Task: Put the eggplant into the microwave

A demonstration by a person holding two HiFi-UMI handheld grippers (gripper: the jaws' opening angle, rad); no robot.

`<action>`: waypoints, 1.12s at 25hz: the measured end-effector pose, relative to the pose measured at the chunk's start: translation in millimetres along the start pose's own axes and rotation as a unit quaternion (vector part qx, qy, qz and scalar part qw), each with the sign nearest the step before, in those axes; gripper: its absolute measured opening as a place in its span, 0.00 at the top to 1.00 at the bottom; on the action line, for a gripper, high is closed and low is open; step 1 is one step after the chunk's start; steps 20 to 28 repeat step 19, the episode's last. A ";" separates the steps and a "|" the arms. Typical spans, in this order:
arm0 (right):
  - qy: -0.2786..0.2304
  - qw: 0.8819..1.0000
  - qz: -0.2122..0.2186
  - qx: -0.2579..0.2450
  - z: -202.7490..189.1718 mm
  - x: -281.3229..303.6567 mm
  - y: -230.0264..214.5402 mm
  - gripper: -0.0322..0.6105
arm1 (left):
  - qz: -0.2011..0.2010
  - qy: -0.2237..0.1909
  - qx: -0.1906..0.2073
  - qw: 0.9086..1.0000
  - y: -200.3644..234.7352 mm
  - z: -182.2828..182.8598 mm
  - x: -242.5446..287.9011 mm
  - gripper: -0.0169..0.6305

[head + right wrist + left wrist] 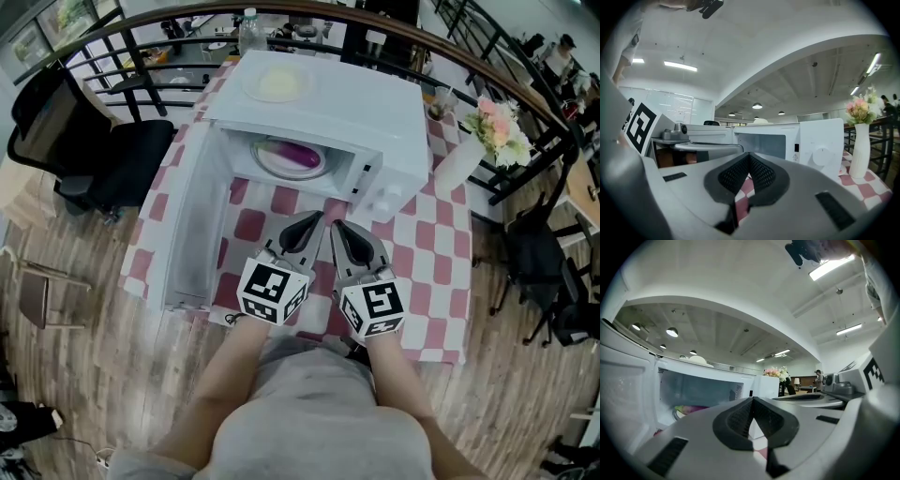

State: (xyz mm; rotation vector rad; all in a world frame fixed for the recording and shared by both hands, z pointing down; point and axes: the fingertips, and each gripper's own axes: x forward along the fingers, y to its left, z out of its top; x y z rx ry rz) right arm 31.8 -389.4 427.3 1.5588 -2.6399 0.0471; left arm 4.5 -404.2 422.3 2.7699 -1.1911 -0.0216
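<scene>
Purple eggplant (298, 155): inside the microwave (319, 112), lying on the white plate (270, 161) in the cavity. From your left gripper view you see it low in the cavity, behind the closed jaw tips.
White microwave: sits on the checked tablecloth (431, 234), cavity facing you.
Open door (192, 225): swung fully out at the microwave's left side as you look at it, sticking toward you.
Your left gripper (314, 219): in front of the microwave's open cavity, outside it, pointing level. Jaws pressed together, nothing between them.
Your right gripper (339, 228): just beside the left one, in front of the microwave near its control panel, pointing level. Jaws pressed together at the tips and empty; you only see checked cloth through the slit below the pads.
Round dial (820, 156): on the control panel at the microwave's right front.
Pale dish (278, 82): on top of the microwave, toward its back edge.
White vase (459, 159): on the cloth to the right of the microwave, apart from it, holding pink flowers (497, 117).
Clear bottle (249, 28): behind the microwave.
Black chair (103, 159): left of the microwave, off the table on the wood floor.
</scene>
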 end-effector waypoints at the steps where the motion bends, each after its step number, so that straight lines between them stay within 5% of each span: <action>1: -0.001 1.000 0.000 0.000 0.4 -0.5 -0.3 0.91 | -0.001 -0.001 0.003 1.000 -1.0 0.6 -0.1 0.97; 28: -0.013 1.000 -0.002 -0.011 6.6 -10.9 3.2 0.91 | -0.004 -0.005 0.024 1.000 -14.0 3.2 -5.1 0.97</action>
